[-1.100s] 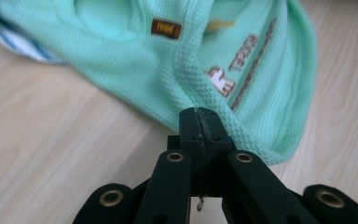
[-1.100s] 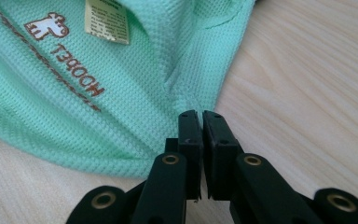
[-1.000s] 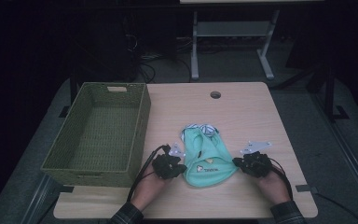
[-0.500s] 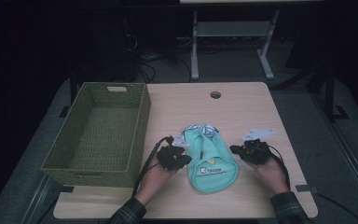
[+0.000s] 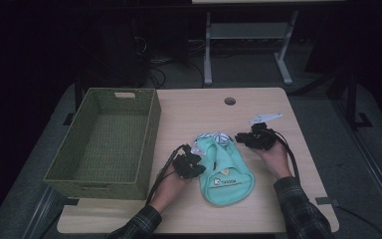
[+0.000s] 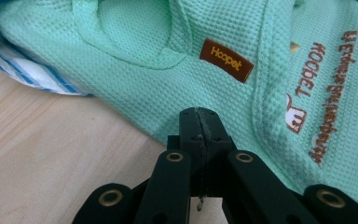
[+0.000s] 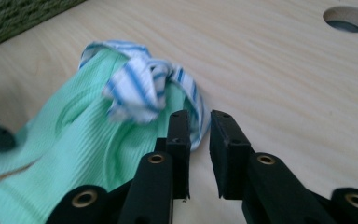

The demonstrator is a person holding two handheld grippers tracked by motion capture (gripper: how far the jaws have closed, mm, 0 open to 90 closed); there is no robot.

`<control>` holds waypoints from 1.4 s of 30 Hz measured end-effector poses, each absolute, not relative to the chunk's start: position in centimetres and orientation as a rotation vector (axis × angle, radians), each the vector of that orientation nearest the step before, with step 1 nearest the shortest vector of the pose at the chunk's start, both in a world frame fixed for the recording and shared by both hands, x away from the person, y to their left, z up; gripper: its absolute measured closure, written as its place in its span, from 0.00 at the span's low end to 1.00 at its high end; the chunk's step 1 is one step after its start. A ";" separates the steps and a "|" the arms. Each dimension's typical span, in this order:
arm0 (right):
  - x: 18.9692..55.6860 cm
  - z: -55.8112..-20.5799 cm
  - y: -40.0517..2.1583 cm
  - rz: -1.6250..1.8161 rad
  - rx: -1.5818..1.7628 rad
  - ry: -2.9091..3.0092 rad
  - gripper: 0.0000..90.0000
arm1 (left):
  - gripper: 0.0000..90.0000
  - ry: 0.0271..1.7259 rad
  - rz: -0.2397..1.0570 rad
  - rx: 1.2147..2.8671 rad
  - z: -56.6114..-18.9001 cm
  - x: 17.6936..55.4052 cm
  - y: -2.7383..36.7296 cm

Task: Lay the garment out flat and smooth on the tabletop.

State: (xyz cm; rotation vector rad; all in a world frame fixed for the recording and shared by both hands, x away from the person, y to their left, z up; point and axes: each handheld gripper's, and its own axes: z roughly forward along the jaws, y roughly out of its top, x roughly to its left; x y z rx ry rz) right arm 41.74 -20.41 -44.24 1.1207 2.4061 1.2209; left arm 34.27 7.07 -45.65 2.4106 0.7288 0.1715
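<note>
The woven green basket [image 5: 104, 139] on the table's [image 5: 258, 102] left side holds nothing. The mint garment [image 5: 224, 169] lies near the front edge. The left gripper [image 5: 189, 164] is clamped on its left hem; the right gripper [image 5: 251, 139], jaws just opening, grips nothing.

The left gripper [image 5: 193, 165] sits at about seven o'clock of the high view, held in the left hand [image 5: 171, 183], and its jaws are pressed fully together. The right gripper [image 5: 246, 139] is at about four o'clock, in the right hand [image 5: 273, 158]; its jaws have just been opening and stand a little apart, nothing between them. Both forearms enter from six o'clock.
</note>
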 end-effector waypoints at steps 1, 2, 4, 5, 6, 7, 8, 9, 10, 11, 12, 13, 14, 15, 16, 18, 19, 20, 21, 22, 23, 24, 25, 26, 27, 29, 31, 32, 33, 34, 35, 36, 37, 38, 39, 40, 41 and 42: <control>42.2 -44.3 -20.2 1.236 1.128 2.414 0.84 | 0.99 0.723 0.173 2.412 -45.7 34.3 7.1; 42.5 -44.4 -20.0 1.236 1.130 2.418 0.84 | 0.99 0.715 0.178 2.415 -45.7 34.3 7.1; 43.1 -44.7 -19.5 1.235 1.127 2.419 0.82 | 0.99 0.714 0.177 2.413 -45.7 34.2 7.0; 43.3 -44.9 -19.3 1.231 1.111 2.420 0.82 | 0.99 0.702 0.181 2.423 -45.6 34.3 7.0; 43.6 -45.2 -19.0 1.216 1.143 2.445 0.79 | 1.00 0.702 0.179 2.422 -45.6 34.3 7.0; 43.9 -45.5 -18.8 1.211 1.148 2.461 0.79 | 0.99 0.706 0.178 2.417 -45.7 34.3 7.1; 44.2 -46.0 -18.5 1.212 1.125 2.476 0.79 | 0.99 0.707 0.171 2.413 -45.7 34.3 7.1; 44.3 -46.2 -18.3 1.213 1.122 2.488 0.79 | 0.99 0.703 0.168 2.414 -45.7 34.3 7.1; 44.3 -46.5 -18.0 1.203 1.124 2.500 0.79 | 1.00 0.704 0.166 2.414 -45.7 34.3 7.1; 44.4 -46.7 -17.7 1.179 1.114 2.508 0.79 | 0.99 0.699 0.166 2.417 -45.7 34.4 7.1; 44.4 -47.0 -17.5 1.160 1.109 2.515 0.79 | 0.99 0.700 0.165 2.414 -45.7 34.4 7.1; 44.5 -47.2 -17.4 1.150 1.092 2.521 0.77 | 0.99 0.700 0.165 2.415 -45.7 34.4 7.1; 44.4 -47.2 -17.3 1.158 1.097 2.519 0.77 | 1.00 0.698 0.165 2.416 -45.7 34.4 7.2; 44.4 -47.2 -17.3 1.165 1.085 2.517 0.75 | 0.99 0.698 0.165 2.416 -45.7 34.4 7.2; 44.4 -47.2 -17.3 1.168 1.070 2.518 0.74 | 1.00 0.698 0.166 2.416 -45.7 34.4 7.1; 44.2 -47.4 -16.9 1.157 1.034 2.531 0.75 | 1.00 0.696 0.166 2.418 -45.7 34.4 7.1; 44.1 -47.5 -16.8 1.151 1.014 2.529 0.77 | 1.00 0.696 0.167 2.418 -45.7 34.4 7.1; 44.0 -47.4 -16.7 1.148 1.001 2.534 0.80 | 0.99 0.697 0.170 2.418 -45.7 34.3 7.1; 43.9 -47.4 -16.6 1.141 0.981 2.540 0.86 | 1.00 0.696 0.171 2.418 -45.7 34.3 7.1; 43.9 -47.4 -16.5 1.139 0.971 2.545 0.90 | 1.00 0.696 0.171 2.418 -45.7 34.3 7.1; 43.8 -47.4 -16.5 1.134 0.968 2.550 0.93 | 1.00 0.696 0.171 2.418 -45.7 34.3 7.1; 43.8 -47.3 -16.4 1.129 0.970 2.547 0.95 | 1.00 0.695 0.172 2.420 -45.7 34.3 7.1; 43.8 -47.2 -16.5 1.119 0.963 2.544 0.97 | 1.00 0.695 0.173 2.421 -45.7 34.3 7.1; 43.7 -47.0 -16.6 1.096 0.965 2.542 0.97 | 1.00 0.695 0.176 2.423 -45.6 34.3 7.2; 43.7 -46.8 -16.8 1.076 0.970 2.529 0.97 | 1.00 0.695 0.175 2.426 -45.6 34.3 7.2; 43.7 -46.5 -17.4 1.075 0.987 2.507 0.97 | 1.00 0.697 0.172 2.427 -45.6 34.3 7.3; 43.9 -46.2 -18.1 1.066 1.003 2.494 0.97 | 1.00 0.706 0.171 2.417 -45.6 34.3 7.3; 43.9 -46.1 -18.5 1.047 1.008 2.489 0.97 | 1.00 0.715 0.171 2.409 -45.7 34.2 7.2; 44.0 -46.0 -18.8 1.036 1.012 2.481 0.97 | 1.00 0.709 0.172 2.415 -45.7 34.2 7.2; 44.2 -46.0 -19.2 1.022 1.022 2.481 0.97 | 1.00 0.701 0.180 2.419 -45.6 34.3 7.2; 44.3 -46.0 -19.6 1.013 1.028 2.474 0.97 | 1.00 0.695 0.186 2.422 -45.6 34.3 7.2; 44.4 -46.0 -19.9 1.001 1.038 2.468 0.97 | 1.00 0.702 0.183 2.418 -45.6 34.2 7.2; 44.6 -46.2 -20.3 0.995 1.039 2.464 0.97 | 1.00 0.701 0.185 2.419 -45.6 34.2 7.2; 44.7 -46.3 -20.6 0.987 1.060 2.460 0.97 | 1.00 0.701 0.185 2.419 -45.6 34.2 7.2; 44.8 -46.5 -20.8 0.977 1.064 2.455 0.97 | 1.00 0.702 0.184 2.418 -45.6 34.2 7.2; 44.9 -46.6 -21.0 0.987 1.071 2.453 0.97 | 1.00 0.700 0.184 2.418 -45.7 34.2 7.2; 44.8 -46.6 -21.1 1.001 1.086 2.448 0.96 | 1.00 0.694 0.186 2.420 -45.6 34.3 7.2; 44.7 -46.6 -21.1 1.006 1.086 2.447 0.94 | 1.00 0.700 0.181 2.417 -45.7 34.3 7.2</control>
